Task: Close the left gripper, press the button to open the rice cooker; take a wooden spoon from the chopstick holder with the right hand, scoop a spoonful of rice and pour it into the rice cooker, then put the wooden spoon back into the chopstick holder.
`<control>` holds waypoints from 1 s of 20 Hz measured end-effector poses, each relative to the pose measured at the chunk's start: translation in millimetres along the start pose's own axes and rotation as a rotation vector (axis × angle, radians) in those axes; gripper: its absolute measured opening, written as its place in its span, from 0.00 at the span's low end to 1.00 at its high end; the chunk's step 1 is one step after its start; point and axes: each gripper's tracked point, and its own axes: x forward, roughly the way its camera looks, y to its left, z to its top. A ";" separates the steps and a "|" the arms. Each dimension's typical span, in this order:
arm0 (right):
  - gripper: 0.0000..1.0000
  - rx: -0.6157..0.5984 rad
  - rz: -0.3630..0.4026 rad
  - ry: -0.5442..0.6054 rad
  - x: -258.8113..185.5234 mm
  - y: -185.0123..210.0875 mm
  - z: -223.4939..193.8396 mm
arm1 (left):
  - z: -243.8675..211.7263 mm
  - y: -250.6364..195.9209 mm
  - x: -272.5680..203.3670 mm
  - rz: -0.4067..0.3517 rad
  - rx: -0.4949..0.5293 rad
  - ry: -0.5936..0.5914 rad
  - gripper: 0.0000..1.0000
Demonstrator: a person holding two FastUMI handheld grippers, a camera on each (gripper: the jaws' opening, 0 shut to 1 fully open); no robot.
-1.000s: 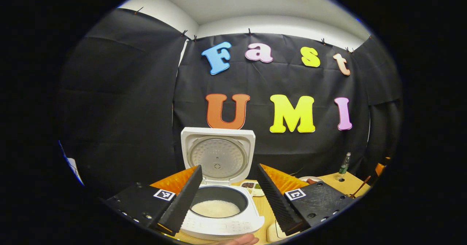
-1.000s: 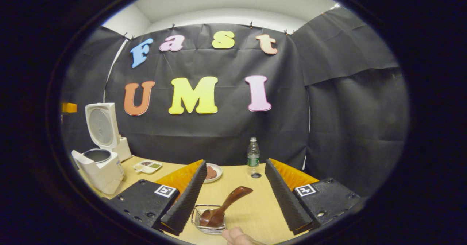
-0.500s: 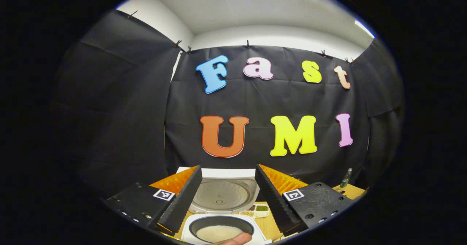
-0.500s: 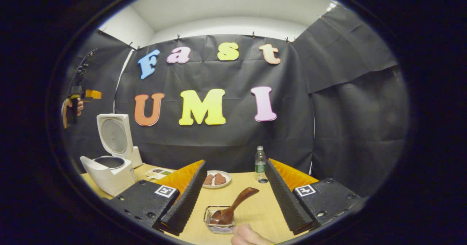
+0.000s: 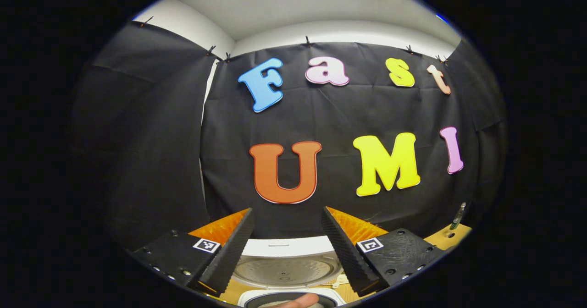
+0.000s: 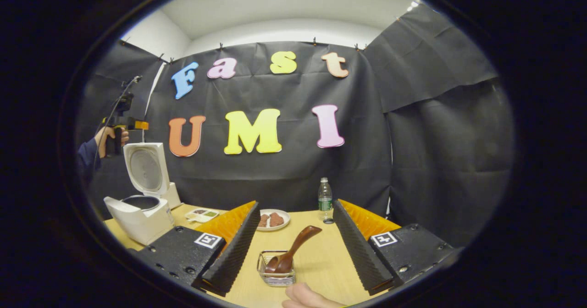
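Wooden spoon (image 6: pixel 290 252) stands lower centre in the chopstick holder (image 6: pixel 275 275) on the tabletop (image 6: pixel 321 262), handle slanting up-right, dead ahead between the right claw (image 6: pixel 293 248)'s released fingers; left claw (image 5: pixel 286 244) gapes too.

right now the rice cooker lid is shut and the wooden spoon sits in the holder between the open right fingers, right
Not quite: the rice cooker lid stands open, as the right gripper view shows. The wooden spoon does sit in the holder, framed by the open right gripper.
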 end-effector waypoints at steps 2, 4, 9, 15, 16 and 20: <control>1.00 -0.007 -0.032 -0.005 -5.9 -6.0 2.9 | -11.5 5.0 23.0 0.031 0.008 0.033 0.93; 0.99 -0.026 -0.045 -0.011 -16.0 -4.7 3.5 | -23.1 10.0 35.6 0.038 -0.010 0.055 0.95; 0.99 -0.044 -0.066 0.002 -36.5 -4.9 0.8 | -57.0 40.9 43.8 0.129 -0.017 0.138 0.98; 0.99 -0.011 -0.059 -0.014 -55.9 -1.0 2.1 | -60.7 32.6 18.5 0.104 -0.032 0.202 0.98; 1.00 0.003 -0.054 -0.012 -59.6 -0.9 -0.8 | -59.4 31.7 11.0 0.108 -0.033 0.201 0.98; 0.99 0.040 -0.032 0.013 -71.8 0.7 -12.8 | -64.8 20.0 -17.9 0.102 -0.023 0.226 0.97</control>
